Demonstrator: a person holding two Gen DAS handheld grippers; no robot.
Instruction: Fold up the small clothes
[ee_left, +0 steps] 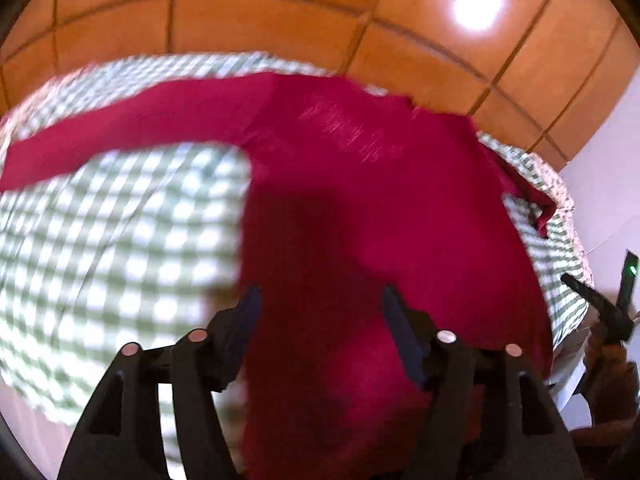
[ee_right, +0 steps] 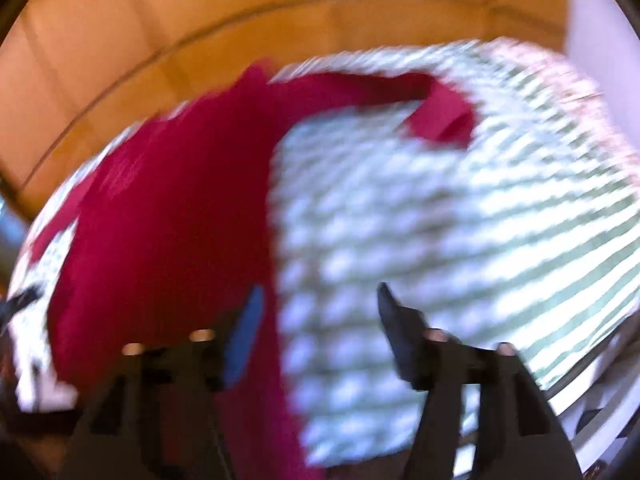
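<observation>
A dark red long-sleeved shirt (ee_left: 360, 200) lies spread on a green-and-white checked cloth (ee_left: 120, 240). One sleeve stretches to the left in the left wrist view. My left gripper (ee_left: 320, 300) is open above the shirt's lower body. In the right wrist view the shirt (ee_right: 168, 220) lies at the left, its other sleeve (ee_right: 440, 112) bent at the far end. My right gripper (ee_right: 320, 300) is open above the shirt's right edge and the checked cloth (ee_right: 440, 240). Both views are blurred by motion.
Orange floor tiles (ee_left: 280, 20) lie beyond the covered table. A white wall (ee_left: 612, 200) is at the right. The right gripper's tip (ee_left: 592, 300) shows at the right edge of the left wrist view.
</observation>
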